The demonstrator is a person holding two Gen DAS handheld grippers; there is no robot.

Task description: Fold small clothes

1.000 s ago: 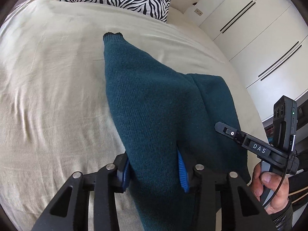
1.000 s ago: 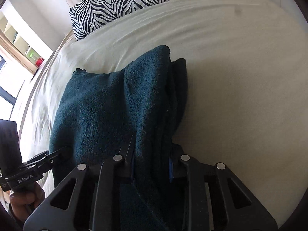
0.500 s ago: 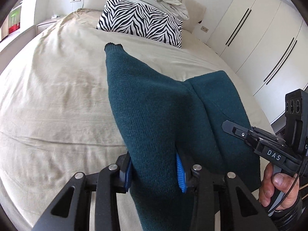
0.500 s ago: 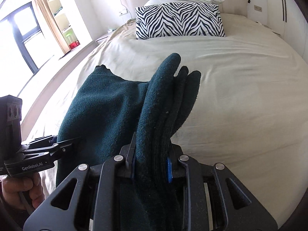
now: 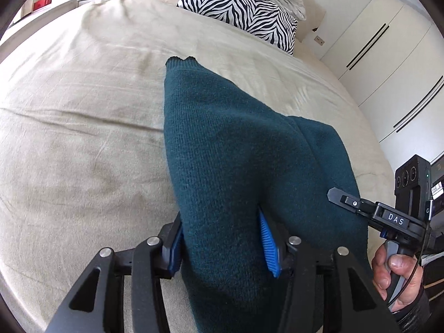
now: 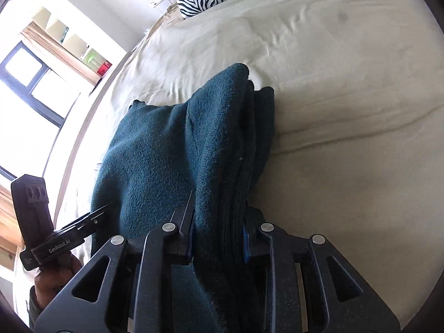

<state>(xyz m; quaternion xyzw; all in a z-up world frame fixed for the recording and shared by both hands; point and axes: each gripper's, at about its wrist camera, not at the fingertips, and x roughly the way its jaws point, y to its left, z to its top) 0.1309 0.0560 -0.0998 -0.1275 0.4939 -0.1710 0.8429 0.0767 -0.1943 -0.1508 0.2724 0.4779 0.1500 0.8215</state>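
A dark teal knitted sweater (image 5: pixel 227 144) lies folded on the beige bed (image 5: pixel 83 111), its near edge lifted by both grippers. My left gripper (image 5: pixel 222 238) has the fabric bunched between its blue pads (image 5: pixel 267 247); its jaws are opening, with the cloth still filling the gap. In the right wrist view the sweater (image 6: pixel 155 166) shows several stacked layers, and my right gripper (image 6: pixel 217 230) pinches that thick fold while its jaws open slightly. Each gripper also shows in the other's view: the right gripper (image 5: pixel 360 205) at the sweater's right edge, the left gripper (image 6: pixel 91 216) at its left edge.
A zebra-striped pillow (image 5: pixel 244 8) sits at the head of the bed, with a crumpled white cover behind it. White wardrobe doors (image 5: pixel 388 55) stand to the right. A window and shelves (image 6: pixel 41 77) are on the left. A person's hand (image 5: pixel 396 274) holds the right gripper's handle.
Both grippers have carried the sweater's near edge across the bed, and both views have swung. The left jaws stand wider apart than before.
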